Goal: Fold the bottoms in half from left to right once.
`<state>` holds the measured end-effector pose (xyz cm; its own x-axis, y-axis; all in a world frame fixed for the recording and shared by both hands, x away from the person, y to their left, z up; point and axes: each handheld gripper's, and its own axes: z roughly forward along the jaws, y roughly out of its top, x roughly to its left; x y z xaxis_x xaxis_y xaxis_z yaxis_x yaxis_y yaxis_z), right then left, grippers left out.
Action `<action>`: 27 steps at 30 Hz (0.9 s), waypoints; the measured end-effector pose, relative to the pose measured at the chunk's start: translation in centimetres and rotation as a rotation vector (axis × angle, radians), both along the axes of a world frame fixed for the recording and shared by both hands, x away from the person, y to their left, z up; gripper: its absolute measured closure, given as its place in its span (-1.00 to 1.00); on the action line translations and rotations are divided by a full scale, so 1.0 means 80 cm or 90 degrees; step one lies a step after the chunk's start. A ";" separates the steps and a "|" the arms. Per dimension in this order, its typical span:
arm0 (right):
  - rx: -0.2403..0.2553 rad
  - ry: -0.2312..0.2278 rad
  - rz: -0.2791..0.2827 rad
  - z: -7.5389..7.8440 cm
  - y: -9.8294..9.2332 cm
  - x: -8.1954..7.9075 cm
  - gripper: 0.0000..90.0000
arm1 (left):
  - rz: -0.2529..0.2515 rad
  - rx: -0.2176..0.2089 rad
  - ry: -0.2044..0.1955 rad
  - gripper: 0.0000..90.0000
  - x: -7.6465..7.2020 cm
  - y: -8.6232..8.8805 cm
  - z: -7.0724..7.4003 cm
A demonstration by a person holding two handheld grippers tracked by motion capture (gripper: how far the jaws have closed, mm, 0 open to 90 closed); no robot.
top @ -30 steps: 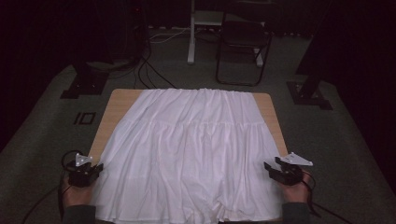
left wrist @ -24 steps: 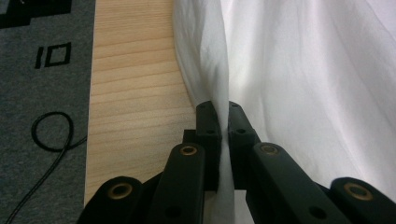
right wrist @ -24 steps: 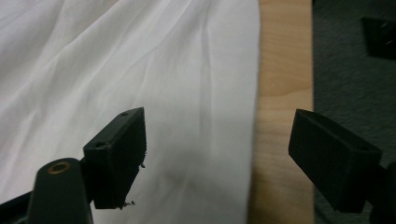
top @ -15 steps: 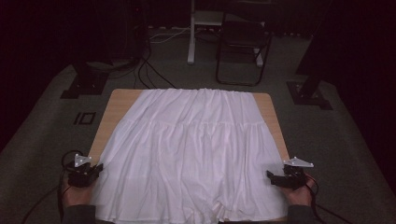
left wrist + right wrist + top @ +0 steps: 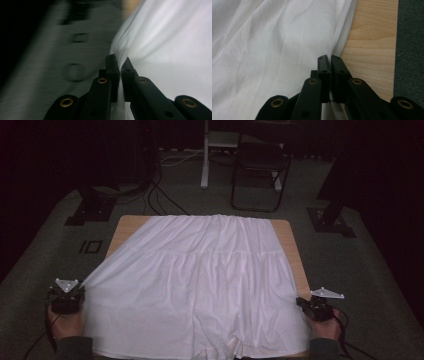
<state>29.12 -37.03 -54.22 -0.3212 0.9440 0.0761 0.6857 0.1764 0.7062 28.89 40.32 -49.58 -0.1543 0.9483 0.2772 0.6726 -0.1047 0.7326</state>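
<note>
A white pleated cloth [image 5: 200,285] lies spread over the wooden table [image 5: 290,245]. My left gripper [image 5: 81,290] is off the table's left front side, shut on the cloth's left edge, which runs taut and lifted to it. In the left gripper view the cloth [image 5: 170,50] passes between the jaws of the gripper [image 5: 120,62], which have just closed a little tighter. My right gripper [image 5: 301,301] is at the right front edge. Its jaws have just been closing, and the gripper [image 5: 330,58] pinches the hem of the cloth [image 5: 274,45] beside bare table wood [image 5: 372,37].
Grey carpet surrounds the table. Behind it stand a black folding chair [image 5: 257,170] and a white post [image 5: 205,155]. Black stand bases sit at the left [image 5: 92,207] and right [image 5: 332,220], with cables on the floor between them.
My left gripper has moved outward to the left and up, drawing the cloth's left edge taut. The right gripper's jaws have closed at the cloth's right hem.
</note>
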 end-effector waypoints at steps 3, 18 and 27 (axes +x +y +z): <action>-0.005 0.001 0.005 0.000 0.001 0.000 0.91 | 0.092 0.094 0.010 0.98 0.006 0.020 0.010; 0.009 -0.004 0.014 -0.001 0.004 -0.001 0.88 | -0.100 0.019 -0.056 0.97 -0.023 -0.058 0.079; 0.022 -0.005 0.021 -0.002 0.006 0.000 0.88 | -0.505 -0.269 -0.096 0.97 -0.027 -0.177 0.133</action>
<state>29.11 -36.55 -54.40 -0.3524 0.9298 0.1061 0.6748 0.1739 0.7172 26.72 26.13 -38.94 0.5803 0.8097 -0.0871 0.4119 -0.1995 0.8891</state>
